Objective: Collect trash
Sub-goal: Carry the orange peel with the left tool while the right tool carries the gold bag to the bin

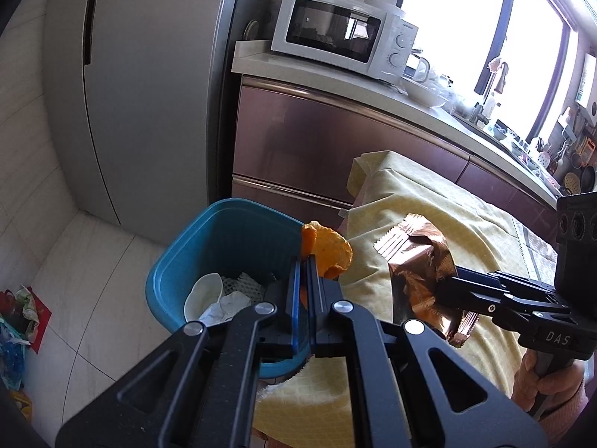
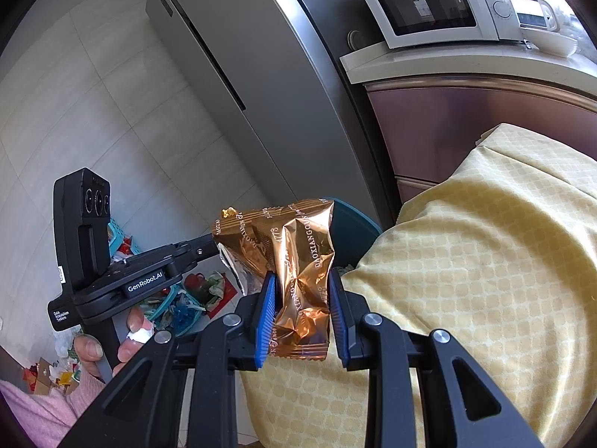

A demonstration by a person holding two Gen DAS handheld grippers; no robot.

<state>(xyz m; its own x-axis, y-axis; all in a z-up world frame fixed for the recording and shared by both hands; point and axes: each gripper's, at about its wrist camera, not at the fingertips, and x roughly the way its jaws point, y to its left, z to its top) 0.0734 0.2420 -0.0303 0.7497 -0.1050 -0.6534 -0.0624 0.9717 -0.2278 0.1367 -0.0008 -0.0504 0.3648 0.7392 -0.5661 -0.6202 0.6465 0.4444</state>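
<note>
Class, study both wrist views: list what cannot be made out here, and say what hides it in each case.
- Bin floor, left view: trash and the left gripper cover it.
- Orange peel, left view: its lower part is lost between the shut fingers.
- Bin, right view: only a rim sliver shows behind the wrapper.
- Counter items, left view: too small, washed out by window glare.

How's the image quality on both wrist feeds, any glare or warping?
Left wrist view: window blown out white, counter bowed by the fisheye, corners dark. Right wrist view: even light, glints on the copper wrapper, fridge edges curved.
</note>
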